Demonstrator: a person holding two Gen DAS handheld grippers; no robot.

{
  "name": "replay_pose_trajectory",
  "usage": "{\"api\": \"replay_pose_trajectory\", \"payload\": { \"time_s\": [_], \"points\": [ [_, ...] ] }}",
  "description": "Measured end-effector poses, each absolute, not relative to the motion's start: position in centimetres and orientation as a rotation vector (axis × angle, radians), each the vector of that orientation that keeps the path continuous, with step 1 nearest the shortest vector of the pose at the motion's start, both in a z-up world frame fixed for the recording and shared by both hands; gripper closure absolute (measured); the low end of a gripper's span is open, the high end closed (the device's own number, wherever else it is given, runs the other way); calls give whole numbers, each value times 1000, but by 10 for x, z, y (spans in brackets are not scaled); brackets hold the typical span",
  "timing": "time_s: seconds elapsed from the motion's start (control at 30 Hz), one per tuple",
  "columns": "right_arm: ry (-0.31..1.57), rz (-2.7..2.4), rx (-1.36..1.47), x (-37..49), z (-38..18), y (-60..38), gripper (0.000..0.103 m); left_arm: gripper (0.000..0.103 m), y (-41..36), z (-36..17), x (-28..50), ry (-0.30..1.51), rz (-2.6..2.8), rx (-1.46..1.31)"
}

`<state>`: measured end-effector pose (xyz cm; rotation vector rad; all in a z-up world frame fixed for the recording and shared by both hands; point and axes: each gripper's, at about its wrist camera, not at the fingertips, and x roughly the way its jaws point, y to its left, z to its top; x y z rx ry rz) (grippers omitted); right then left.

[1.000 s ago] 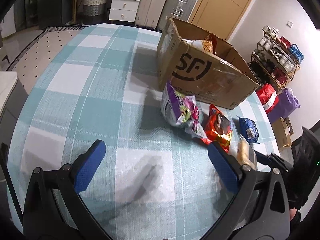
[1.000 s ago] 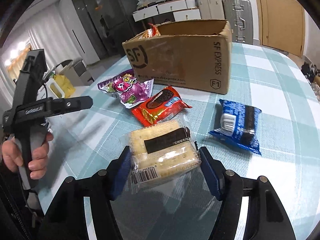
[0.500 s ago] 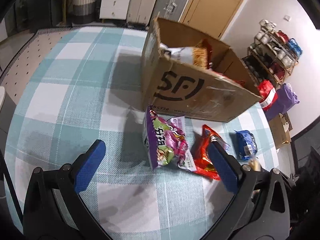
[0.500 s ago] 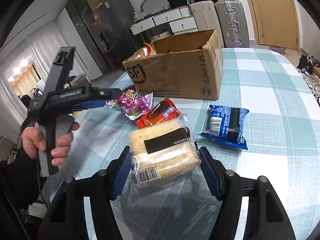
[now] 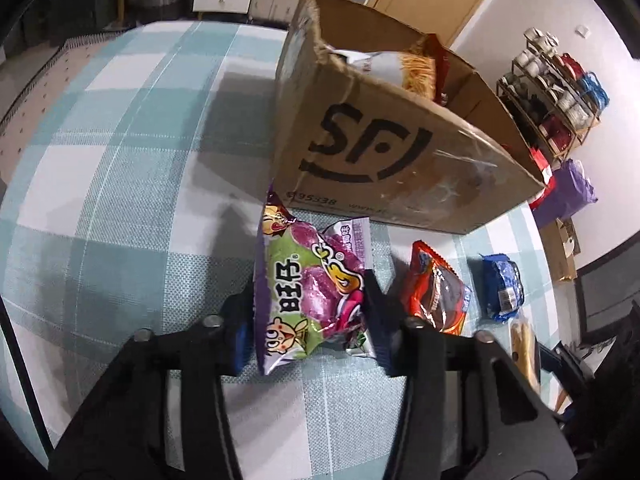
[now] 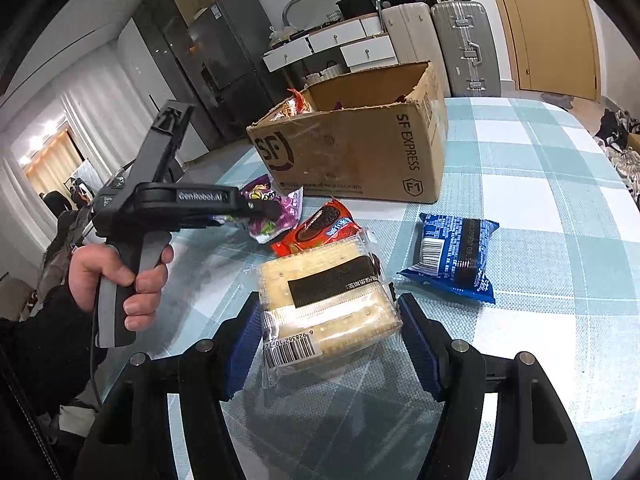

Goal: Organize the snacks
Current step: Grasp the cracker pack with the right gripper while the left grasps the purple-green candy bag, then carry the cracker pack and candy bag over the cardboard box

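A: What is being gripped on the left?

B: The crinkly purple-and-green candy bag [image 5: 310, 294] is being clamped by the left gripper [image 5: 308, 312]; its jaws have just been closing, and the bag is being pressed between the blue pads, standing on edge on the teal-and-white checked tablecloth [image 5: 120, 200]. The brown cardboard box [image 5: 384, 148] is being seen at twelve o'clock from it.

A: And the right?

B: The clear-wrapped pack of pale crackers [image 6: 328, 304] is being squeezed by the right gripper [image 6: 326, 328], pads against both sides. The red cookie packet [image 6: 320, 228] is lying at twelve o'clock, the blue wafer packet [image 6: 456, 252] at two.
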<state>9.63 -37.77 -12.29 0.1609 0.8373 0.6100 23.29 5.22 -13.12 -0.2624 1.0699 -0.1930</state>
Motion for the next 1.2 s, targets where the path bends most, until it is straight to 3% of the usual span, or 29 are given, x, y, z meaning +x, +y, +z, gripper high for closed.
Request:
{"api": "replay_pose_trajectory", "payload": {
  "time_s": [0.6, 1.2],
  "points": [
    [798, 635, 145, 87, -103, -364, 36, 64, 56, -104, 192, 1006, -188, -204],
    [652, 679, 144, 95, -41, -354, 35, 64, 67, -29, 156, 879, -242, -211]
  ]
}}
